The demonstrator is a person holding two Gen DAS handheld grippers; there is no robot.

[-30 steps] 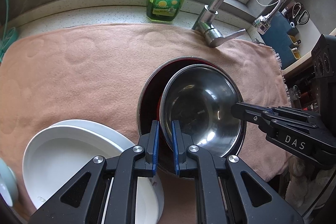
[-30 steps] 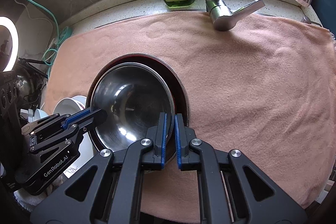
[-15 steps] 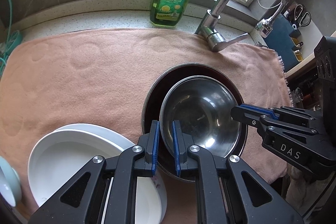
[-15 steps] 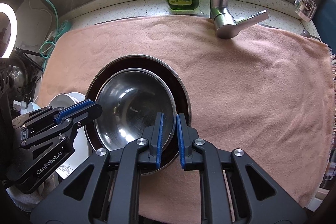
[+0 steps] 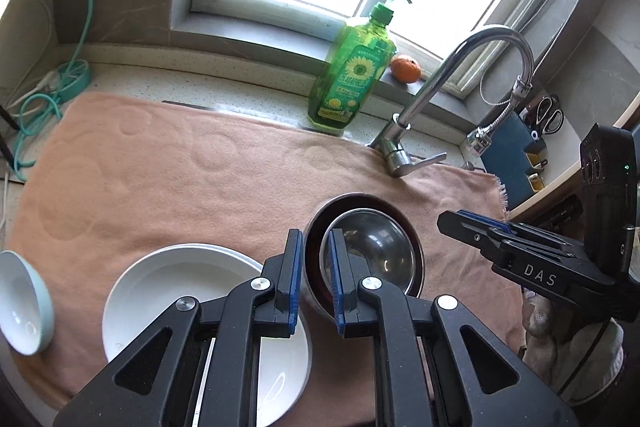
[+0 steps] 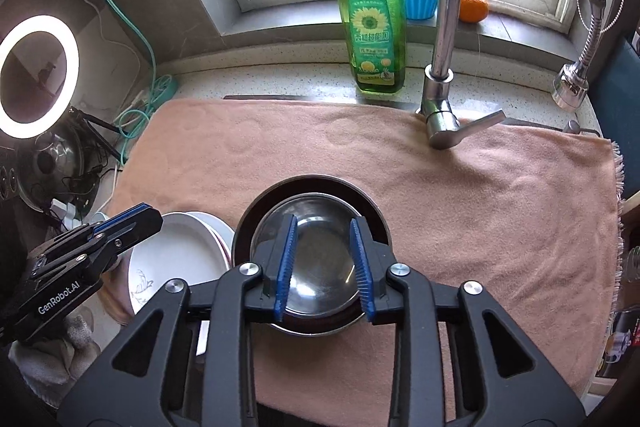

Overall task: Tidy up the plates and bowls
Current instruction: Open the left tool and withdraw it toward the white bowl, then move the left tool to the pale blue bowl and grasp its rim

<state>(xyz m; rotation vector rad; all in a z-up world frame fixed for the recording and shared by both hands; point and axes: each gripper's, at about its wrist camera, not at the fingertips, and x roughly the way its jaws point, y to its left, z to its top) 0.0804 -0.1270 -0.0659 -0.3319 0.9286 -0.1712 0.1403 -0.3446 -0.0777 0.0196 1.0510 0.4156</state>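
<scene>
Only left view shows teal bowl (image 5: 24,297).

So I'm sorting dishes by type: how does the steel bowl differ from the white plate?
The steel bowl is shiny metal and deep; the white plate is matte white and shallow. The bowl sits nested in a dark bowl; the plate tops another plate. Both are round and upright on the towel.

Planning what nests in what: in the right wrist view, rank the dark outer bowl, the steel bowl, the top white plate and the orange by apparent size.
1. Dark outer bowl, widest.
2. Steel bowl, nested inside it.
3. Orange, smallest, but farthest away.
Top white plate: partly hidden by the left gripper, so unranked; looks roughly comparable to the dark bowl.
</scene>
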